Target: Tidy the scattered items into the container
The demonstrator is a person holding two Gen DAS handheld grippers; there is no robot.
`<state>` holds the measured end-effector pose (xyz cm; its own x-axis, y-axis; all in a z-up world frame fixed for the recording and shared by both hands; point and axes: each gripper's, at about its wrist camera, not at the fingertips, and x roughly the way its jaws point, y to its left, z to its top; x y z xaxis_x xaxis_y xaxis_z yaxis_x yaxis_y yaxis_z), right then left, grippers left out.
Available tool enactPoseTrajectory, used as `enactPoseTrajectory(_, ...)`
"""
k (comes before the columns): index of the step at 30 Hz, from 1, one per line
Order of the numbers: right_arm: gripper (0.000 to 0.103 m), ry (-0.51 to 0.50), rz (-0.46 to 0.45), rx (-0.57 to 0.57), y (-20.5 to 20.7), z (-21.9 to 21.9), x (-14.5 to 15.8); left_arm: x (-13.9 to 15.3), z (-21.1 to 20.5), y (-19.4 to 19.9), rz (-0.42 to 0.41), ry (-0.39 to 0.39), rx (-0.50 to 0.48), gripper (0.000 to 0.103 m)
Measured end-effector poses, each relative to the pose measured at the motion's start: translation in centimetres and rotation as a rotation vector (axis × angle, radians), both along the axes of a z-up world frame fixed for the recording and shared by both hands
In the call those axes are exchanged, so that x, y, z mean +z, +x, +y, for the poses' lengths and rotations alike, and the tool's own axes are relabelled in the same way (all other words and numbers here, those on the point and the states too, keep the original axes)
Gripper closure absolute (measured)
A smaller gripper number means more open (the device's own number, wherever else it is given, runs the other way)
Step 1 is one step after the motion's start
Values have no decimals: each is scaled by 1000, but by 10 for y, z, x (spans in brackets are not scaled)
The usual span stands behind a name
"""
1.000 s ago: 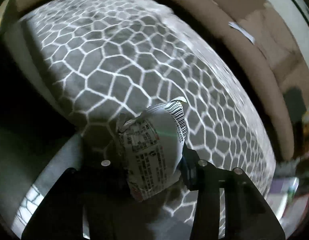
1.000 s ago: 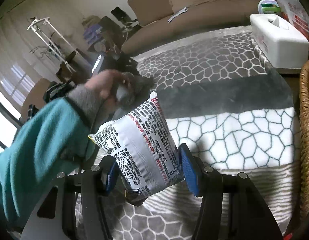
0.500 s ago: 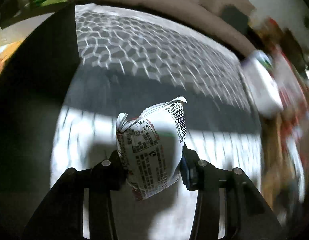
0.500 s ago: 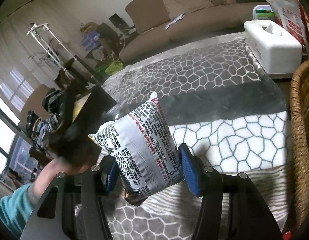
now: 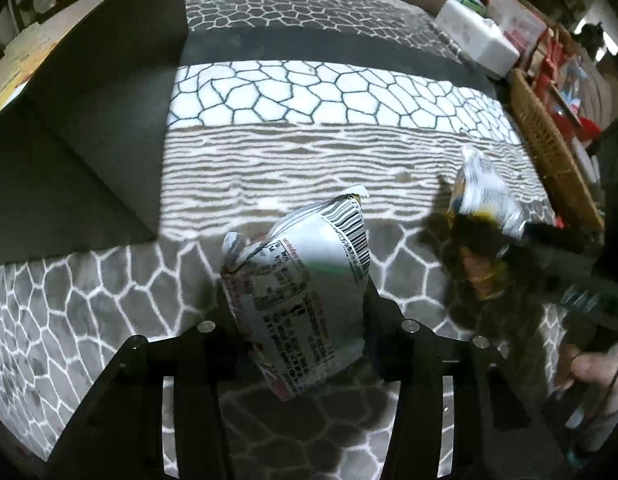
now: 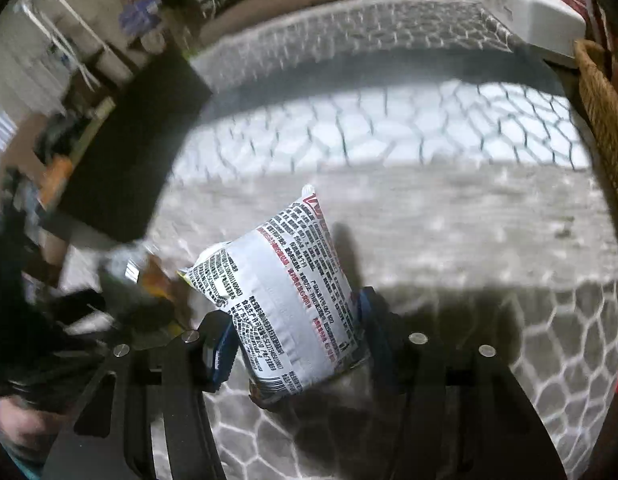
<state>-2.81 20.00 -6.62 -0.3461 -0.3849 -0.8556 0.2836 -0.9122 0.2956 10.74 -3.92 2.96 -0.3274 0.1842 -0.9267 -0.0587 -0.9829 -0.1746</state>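
Still, blur hides my left gripper (image 6: 121, 304); the snack packets' (image 5: 301, 300) (image 6: 293, 308) print stays unreadable. Both sit between my opening jaws, above the patterned blanket (image 5: 309, 92), near the wicker basket (image 5: 549, 148).

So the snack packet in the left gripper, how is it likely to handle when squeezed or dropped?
The snack packet looks puffed and pillowy between the left gripper, whose jaws are opening, so it probably gives under pressure rather than staying stiff. Its glossy foil skin may be slippery. It seems light for its size, with its crimped top standing up unsupported.
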Motion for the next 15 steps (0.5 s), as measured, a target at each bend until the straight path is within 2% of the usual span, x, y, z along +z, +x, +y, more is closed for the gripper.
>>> enactPoseTrajectory(2,35,77,46,-10,12,-2,4,2,-3,2,-3,9,-3,38)
enactPoseTrajectory(4,28,97,95,-19,25,3,13,6,-9,8,27,7,-10,33)
enactPoseTrajectory(7,23,115,162,-40,44,12,25,10,-24,24,76,44,0,31)
enactPoseTrajectory(9,23,102,191,-50,49,16,30,3,-29,26,61,70,18,31)
enactPoseTrajectory(12,24,111,194,-6,52,6,29,-11,-32,23,41,100,54,33)
enactPoseTrajectory(15,28,183,190,53,52,-15,18,-16,-31,26,59,103,74,33)
